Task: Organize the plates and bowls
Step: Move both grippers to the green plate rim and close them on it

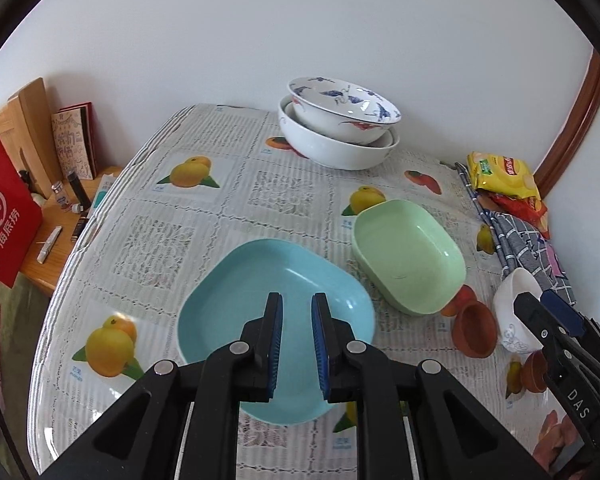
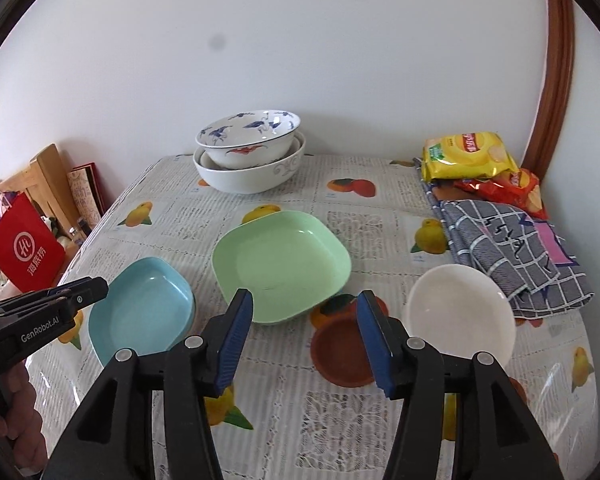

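1. Two grippers hang over the table and neither carries anything: the left gripper (image 1: 296,344) has its jaws drawn nearly together on empty air, while the right gripper (image 2: 304,336) stands parted with nothing between its pads.
2. Directly beneath the left gripper lies the blue plate (image 1: 276,320), flat on the fruit-print tablecloth (image 1: 172,224); it looks loose and unstacked.
3. Just beyond the right gripper's tips sits the green plate (image 2: 280,264), and under the gap of its jaws the small brown saucer (image 2: 340,352).
4. To the right of that gripper, the white bowl (image 2: 460,312) leans tilted against a checked cloth (image 2: 516,240), so it does not sit square.
5. Far ahead of both grippers, by the wall, a blue-patterned bowl (image 2: 248,136) is nested in a larger white bowl (image 2: 248,176); that pair seems the only part already tidied.
6. By my reckoning the job is early to midway: the two plates, the saucer and the leaning bowl are apart from one another and have yet to be gathered.
7. Snack packets (image 2: 468,156) beyond the cloth play no part.
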{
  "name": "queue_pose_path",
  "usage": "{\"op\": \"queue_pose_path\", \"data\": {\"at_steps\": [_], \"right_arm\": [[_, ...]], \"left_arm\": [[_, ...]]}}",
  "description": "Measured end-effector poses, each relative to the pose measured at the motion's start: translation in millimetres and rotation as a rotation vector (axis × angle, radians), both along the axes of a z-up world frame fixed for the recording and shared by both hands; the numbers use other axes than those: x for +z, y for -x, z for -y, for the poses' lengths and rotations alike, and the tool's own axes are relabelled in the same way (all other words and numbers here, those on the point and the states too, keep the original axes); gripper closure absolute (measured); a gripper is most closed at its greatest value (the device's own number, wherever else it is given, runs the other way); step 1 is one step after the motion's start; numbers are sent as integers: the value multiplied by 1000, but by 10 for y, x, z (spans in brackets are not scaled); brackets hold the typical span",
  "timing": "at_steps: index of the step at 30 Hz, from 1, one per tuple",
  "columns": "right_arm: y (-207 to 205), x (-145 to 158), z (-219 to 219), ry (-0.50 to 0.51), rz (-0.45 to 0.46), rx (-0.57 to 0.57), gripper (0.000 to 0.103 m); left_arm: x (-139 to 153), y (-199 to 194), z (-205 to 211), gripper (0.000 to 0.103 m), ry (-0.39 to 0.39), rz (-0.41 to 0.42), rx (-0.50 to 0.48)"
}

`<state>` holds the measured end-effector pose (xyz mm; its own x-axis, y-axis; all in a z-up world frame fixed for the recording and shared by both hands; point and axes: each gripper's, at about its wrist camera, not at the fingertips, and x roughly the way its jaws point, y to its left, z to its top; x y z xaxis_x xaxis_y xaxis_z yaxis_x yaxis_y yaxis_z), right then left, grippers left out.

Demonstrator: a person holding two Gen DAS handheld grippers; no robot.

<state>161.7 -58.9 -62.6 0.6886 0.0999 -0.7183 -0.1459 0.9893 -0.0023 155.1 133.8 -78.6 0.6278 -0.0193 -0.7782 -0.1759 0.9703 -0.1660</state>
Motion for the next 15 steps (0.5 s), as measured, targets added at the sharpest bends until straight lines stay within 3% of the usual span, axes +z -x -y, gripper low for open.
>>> {"op": "queue_pose_path", "data": {"at_steps": [8,11,15], "right_arm": [[81,46,267,-29,-32,-31,48],[80,42,320,-36,-39,-40,48],[41,29,363,-46,-51,-54,48]], "left_arm": [[131,-18,403,88,11,19,-77],[138,-45,472,76,-1,22,-86],[136,-103,495,74,1,21,-89]]}}
